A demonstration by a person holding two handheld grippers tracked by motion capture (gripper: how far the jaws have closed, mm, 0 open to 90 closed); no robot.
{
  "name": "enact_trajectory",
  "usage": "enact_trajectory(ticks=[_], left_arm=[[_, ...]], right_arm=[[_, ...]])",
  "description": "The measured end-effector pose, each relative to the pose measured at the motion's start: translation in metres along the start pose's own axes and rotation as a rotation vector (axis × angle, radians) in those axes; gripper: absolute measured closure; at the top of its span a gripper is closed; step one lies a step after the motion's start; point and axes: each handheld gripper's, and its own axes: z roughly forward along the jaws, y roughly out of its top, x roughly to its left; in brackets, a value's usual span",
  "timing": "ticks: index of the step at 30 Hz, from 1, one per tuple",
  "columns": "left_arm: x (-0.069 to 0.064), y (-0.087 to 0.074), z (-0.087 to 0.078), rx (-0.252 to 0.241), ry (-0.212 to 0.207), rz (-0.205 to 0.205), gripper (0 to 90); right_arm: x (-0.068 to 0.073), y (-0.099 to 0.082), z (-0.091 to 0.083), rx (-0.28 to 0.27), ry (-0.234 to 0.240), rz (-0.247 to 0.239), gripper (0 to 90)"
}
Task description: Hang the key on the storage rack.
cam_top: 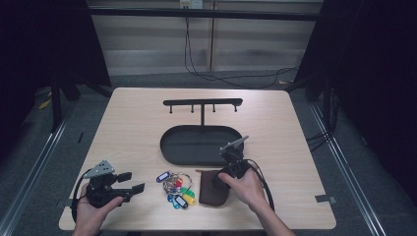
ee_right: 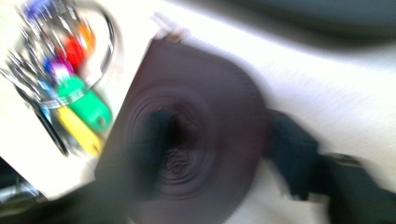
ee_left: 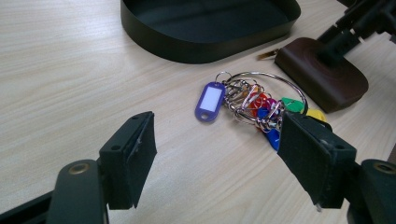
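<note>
While the left claw [cam_top: 132, 184] hovers wide open and empty beside the keys [cam_top: 176, 189], the right claw [cam_top: 216, 183] straddles the brown pouch [cam_top: 212, 194]; its grip is unclear.

Light wooden table [cam_top: 133, 123] on grey floor [cam_top: 364, 162], pale panelled wall [cam_top: 147, 44] behind, dark sides

A black oval tray [cam_top: 169, 147] sits mid-table. Behind it stands a black hook rack [cam_top: 202, 103]. Cables [cam_top: 231, 78] apparently trail across the floor beyond.
</note>
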Motion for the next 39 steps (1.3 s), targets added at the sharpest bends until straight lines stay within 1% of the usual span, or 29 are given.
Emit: enact_trajectory(ticks=[1, 5, 6, 7, 8, 9, 10, 11, 12, 17, 19, 20, 22, 23, 25, 27, 28, 31, 33, 35, 39], left_arm=[[0.000, 0.000, 0.000, 0.001, -0.002, -0.002, 27.8], [0.000, 0.000, 0.000, -0.001, -0.003, -0.003, 27.8], [0.000, 0.000, 0.000, 0.001, -0.004, -0.003, 27.8], [0.000, 0.000, 0.000, 0.000, -0.003, -0.003, 27.8], [0.000, 0.000, 0.000, -0.001, -0.002, -0.002, 27.8], [0.000, 0.000, 0.000, 0.000, -0.003, -0.002, 27.8], [0.000, 0.000, 0.000, 0.000, -0.003, -0.002, 27.8], [0.000, 0.000, 0.000, 0.001, -0.004, -0.002, 27.8], [0.000, 0.000, 0.000, 0.002, -0.003, -0.004, 27.8], [0.000, 0.000, 0.000, 0.000, -0.003, -0.002, 27.8], [0.000, 0.000, 0.000, 0.001, -0.004, -0.002, 27.8], [0.000, 0.000, 0.000, 0.002, -0.004, -0.003, 27.8], [0.000, 0.000, 0.000, 0.003, -0.005, -0.002, 27.8], [0.000, 0.000, 0.000, 0.002, -0.004, -0.003, 27.8], [0.000, 0.000, 0.000, 0.003, -0.005, -0.004, 27.8], [0.000, 0.000, 0.000, 0.005, -0.004, -0.004, 27.8], [0.000, 0.000, 0.000, 0.007, -0.002, -0.003, 27.8], [0.000, 0.000, 0.001, 0.007, -0.005, -0.002, 27.8], [0.000, 0.000, 0.000, 0.006, -0.005, -0.003, 27.8], [0.000, 0.000, 0.000, 0.005, -0.006, -0.006, 27.8], [0.000, 0.000, 0.001, 0.007, -0.005, -0.004, 27.8]], right_arm=[[-0.001, 0.001, -0.001, 0.001, -0.009, -0.001, 54.1], [0.000, 0.002, 0.000, 0.009, -0.014, 0.003, 54.6], [0.000, 0.003, -0.001, 0.012, -0.015, 0.007, 57.9], [0.000, 0.003, -0.001, 0.012, -0.015, 0.007, 57.9], [0.000, 0.003, -0.002, 0.006, -0.015, 0.009, 60.4], [-0.001, 0.004, -0.008, -0.011, -0.010, 0.013, 67.9], [-0.001, 0.004, -0.008, -0.011, -0.010, 0.013, 67.9], [-0.001, 0.004, -0.009, -0.009, -0.010, 0.012, 71.7], [0.000, 0.004, -0.011, -0.010, -0.022, 0.004, 74.7], [0.001, 0.006, -0.013, 0.000, -0.021, -0.005, 75.6], [0.001, 0.006, -0.017, -0.015, -0.008, -0.008, 80.3], [0.001, 0.005, -0.018, -0.022, 0.003, -0.007, 80.8], [0.000, 0.005, -0.020, -0.020, 0.006, -0.007, 81.4], [0.000, 0.005, -0.022, -0.021, 0.006, -0.016, 82.1], [0.001, 0.005, -0.024, -0.023, 0.013, -0.017, 82.7], [0.002, 0.005, -0.029, -0.032, 0.026, -0.027, 83.6], [0.005, 0.005, -0.033, -0.037, 0.018, -0.040, 84.0], [0.008, 0.007, -0.039, -0.036, 0.012, -0.053, 84.7], [0.009, 0.007, -0.040, -0.039, 0.011, -0.058, 84.9], [0.013, 0.008, -0.044, -0.034, 0.008, -0.079, 85.4], [0.017, 0.008, -0.048, -0.030, -0.003, -0.098, 85.5]])
